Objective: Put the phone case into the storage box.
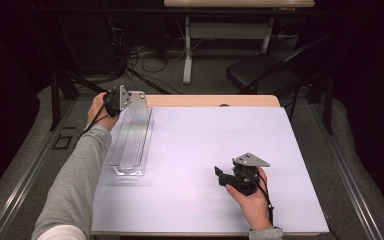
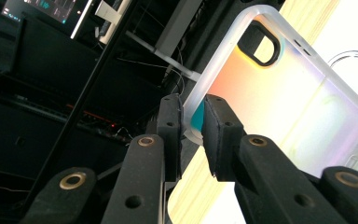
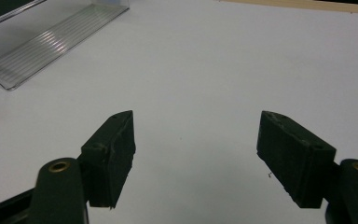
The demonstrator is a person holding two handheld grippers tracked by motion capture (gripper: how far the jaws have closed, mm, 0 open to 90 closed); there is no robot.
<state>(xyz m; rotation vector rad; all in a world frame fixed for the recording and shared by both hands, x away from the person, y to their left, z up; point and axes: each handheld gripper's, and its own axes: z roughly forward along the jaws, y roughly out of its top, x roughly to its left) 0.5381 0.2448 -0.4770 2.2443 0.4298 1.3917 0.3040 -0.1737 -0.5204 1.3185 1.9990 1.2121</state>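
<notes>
Phone case [image 2: 284,98]: translucent plastic, frosted matt rim, glossy back w/ iridescent orange-to-green sheen. Clear tray [image 1: 132,137]: transparent hard plastic, glossy, ribbed floor catching light. Left gripper [image 2: 193,123]: matt black plastic jaws, slightly rough pads, brass-look rivets. Right gripper [image 3: 196,154]: same matt black, pads w/ grainy, chipped edges; grey metal plate on top, dull finish. Tabletop [image 1: 205,145]: smooth matt white sheet, light wood edge at far side. Sleeve [image 1: 77,180]: soft grey knit cloth.
</notes>
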